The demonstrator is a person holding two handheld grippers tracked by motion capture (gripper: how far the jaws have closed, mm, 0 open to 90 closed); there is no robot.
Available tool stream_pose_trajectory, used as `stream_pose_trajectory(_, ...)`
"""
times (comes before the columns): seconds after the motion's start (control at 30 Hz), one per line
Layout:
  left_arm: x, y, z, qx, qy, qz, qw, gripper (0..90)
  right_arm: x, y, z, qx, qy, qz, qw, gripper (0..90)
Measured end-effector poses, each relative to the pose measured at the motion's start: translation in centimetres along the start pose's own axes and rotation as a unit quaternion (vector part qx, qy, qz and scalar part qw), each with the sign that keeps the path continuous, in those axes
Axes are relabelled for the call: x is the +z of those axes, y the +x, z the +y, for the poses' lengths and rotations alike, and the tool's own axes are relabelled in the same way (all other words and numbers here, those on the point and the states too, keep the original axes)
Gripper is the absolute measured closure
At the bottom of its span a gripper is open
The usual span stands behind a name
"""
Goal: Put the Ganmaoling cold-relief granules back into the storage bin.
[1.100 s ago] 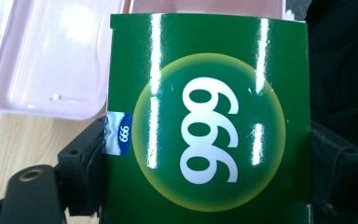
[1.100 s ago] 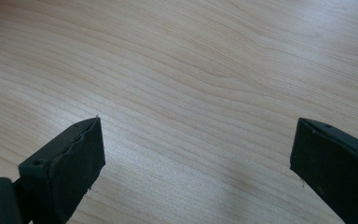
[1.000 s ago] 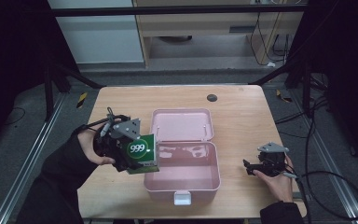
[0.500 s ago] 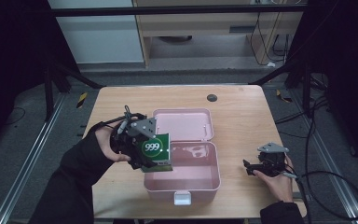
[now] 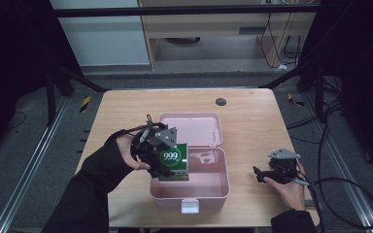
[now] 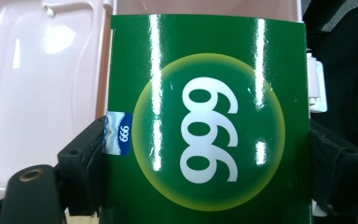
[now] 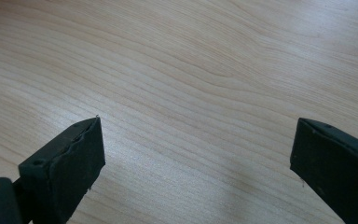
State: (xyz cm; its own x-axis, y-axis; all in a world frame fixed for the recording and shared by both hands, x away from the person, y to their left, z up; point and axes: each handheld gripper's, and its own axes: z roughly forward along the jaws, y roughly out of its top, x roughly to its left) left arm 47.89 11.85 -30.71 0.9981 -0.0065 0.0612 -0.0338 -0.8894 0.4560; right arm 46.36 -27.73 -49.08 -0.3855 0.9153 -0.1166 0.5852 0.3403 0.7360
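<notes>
A green box (image 5: pixel 174 161) marked 999 in a yellow-rimmed circle is held over the left part of an open pink case (image 5: pixel 209 187). My left gripper (image 5: pixel 162 167) is shut on the box; in the left gripper view its black jaws press the two sides of the green box (image 6: pixel 205 121), with the pink case's inside (image 6: pixel 37 84) behind it. My right gripper (image 5: pixel 258 174) rests low over the table to the right of the case, open. In the right gripper view my right gripper (image 7: pixel 196 154) has its jaws wide apart with bare wood between them.
The case's lid (image 5: pixel 192 128) lies open flat toward the back. A small dark round disc (image 5: pixel 220 102) sits near the table's far edge. The wooden table (image 5: pixel 252 126) is ringed by dark floor, metal rails and cables (image 5: pixel 349 194) at the right.
My left gripper has carried the green box to the right, from beside the case's left wall to above the case's inside. The right gripper has stayed in place.
</notes>
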Motion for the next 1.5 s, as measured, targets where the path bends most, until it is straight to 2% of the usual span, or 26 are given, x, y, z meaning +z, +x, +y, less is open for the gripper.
stream_pose_trajectory(0.1, 0.7, 0.1, -0.1, 0.004, 0.008, 0.001, 1.0000, 15.2, 0.0, 0.0, 0.0, 0.003, 0.002, 0.001, 1.0000, 3.3)
stream_pose_trajectory(0.93, 4.8, -0.1, -2.6, -0.015, 0.045, -0.011, 0.9988, 15.2, 0.2, 0.1, -0.1, -0.003, 0.006, -0.002, 1.0000, 3.4)
stream_pose_trajectory(1.2, 5.8, 0.0, -3.3, -0.020, 0.047, -0.021, 0.9985, 15.1, 0.2, 0.1, -0.2, -0.005, 0.009, -0.002, 0.9999, 3.3)
stream_pose_trajectory(1.5, 6.7, 0.1, -3.5, -0.017, 0.050, -0.013, 0.9985, 13.7, 0.2, 0.1, -0.1, -0.003, 0.010, 0.000, 0.9999, 2.2)
